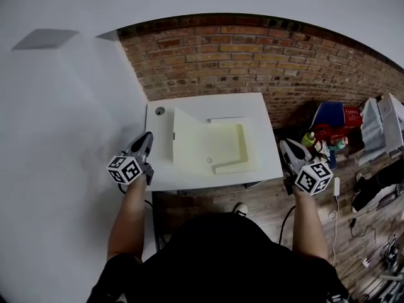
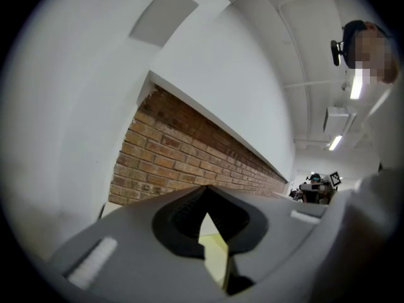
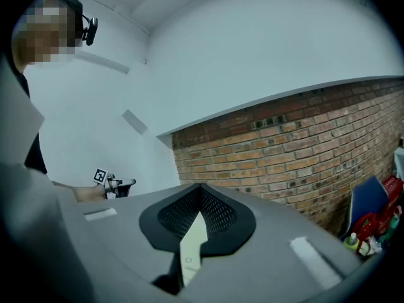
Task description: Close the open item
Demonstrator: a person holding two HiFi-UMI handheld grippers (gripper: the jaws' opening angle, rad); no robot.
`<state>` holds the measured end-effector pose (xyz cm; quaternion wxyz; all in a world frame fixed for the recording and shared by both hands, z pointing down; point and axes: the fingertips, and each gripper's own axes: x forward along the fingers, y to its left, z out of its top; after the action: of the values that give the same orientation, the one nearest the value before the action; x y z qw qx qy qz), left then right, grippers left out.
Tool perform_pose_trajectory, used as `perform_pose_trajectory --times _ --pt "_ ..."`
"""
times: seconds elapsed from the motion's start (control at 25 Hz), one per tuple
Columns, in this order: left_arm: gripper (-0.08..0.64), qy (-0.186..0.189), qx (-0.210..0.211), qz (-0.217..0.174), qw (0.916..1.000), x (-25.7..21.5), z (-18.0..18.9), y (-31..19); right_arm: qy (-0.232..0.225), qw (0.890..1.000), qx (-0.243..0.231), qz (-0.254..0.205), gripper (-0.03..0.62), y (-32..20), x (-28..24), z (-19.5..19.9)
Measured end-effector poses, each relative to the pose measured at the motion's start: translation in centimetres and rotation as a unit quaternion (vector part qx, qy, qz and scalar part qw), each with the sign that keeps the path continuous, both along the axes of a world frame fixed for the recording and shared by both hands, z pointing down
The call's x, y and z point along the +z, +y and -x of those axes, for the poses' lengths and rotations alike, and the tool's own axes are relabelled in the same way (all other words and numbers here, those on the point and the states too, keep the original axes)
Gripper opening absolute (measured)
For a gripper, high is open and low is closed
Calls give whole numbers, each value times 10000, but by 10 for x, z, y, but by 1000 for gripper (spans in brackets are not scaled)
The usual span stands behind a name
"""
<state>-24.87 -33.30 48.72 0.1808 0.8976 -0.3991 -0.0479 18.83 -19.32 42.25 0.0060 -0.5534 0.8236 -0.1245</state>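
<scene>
A white cabinet top point(image 1: 262, 115) holds the open item: a pale yellow recessed compartment point(image 1: 230, 145) with its flap point(image 1: 188, 141) standing up along the left side. My left gripper point(image 1: 148, 137) hovers at the cabinet's left edge, just left of the flap, jaws together and empty. My right gripper point(image 1: 285, 144) hangs off the cabinet's right edge, also shut and holding nothing. In the left gripper view the jaws point(image 2: 207, 216) meet, with only a sliver of the yellow flap point(image 2: 214, 251) showing between them. The right gripper view shows its jaws point(image 3: 201, 214) meeting over a pale strip of the item point(image 3: 191, 248).
A brick wall point(image 1: 252, 55) runs behind the cabinet and a white wall point(image 1: 57, 137) stands to the left. A small round fitting point(image 1: 160, 111) sits at the cabinet's back left corner. Red and blue clutter, bottles point(image 1: 309, 139) and cables point(image 1: 353, 232) lie on the floor at the right.
</scene>
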Motion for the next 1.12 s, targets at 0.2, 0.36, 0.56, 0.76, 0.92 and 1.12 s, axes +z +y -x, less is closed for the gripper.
perform_pose_trajectory --times 0.2,0.36,0.56,0.76,0.92,1.12 --pt "2 -200 -169 83 9996 11 -4 -2 -43 9999 -158 4 -2 -21 0 -16" --pt "2 -245 -288 127 9992 16 -6 -5 -67 9996 -274 -26 -2 -36 -1 -20" --pt "2 -259 -371 147 9989 19 -9 -12 -27 9991 -425 15 -2 -51 1 -15" --pt "2 -381 -443 29 9983 17 -11 -18 39 9984 -570 27 -2 -64 4 -14" --pt "2 -379 -429 125 9983 21 -12 -25 55 9978 -656 31 -3 -76 3 -13" --pt "3 -527 -270 409 9974 48 -20 -25 94 9970 -771 68 -2 -84 6 -10"
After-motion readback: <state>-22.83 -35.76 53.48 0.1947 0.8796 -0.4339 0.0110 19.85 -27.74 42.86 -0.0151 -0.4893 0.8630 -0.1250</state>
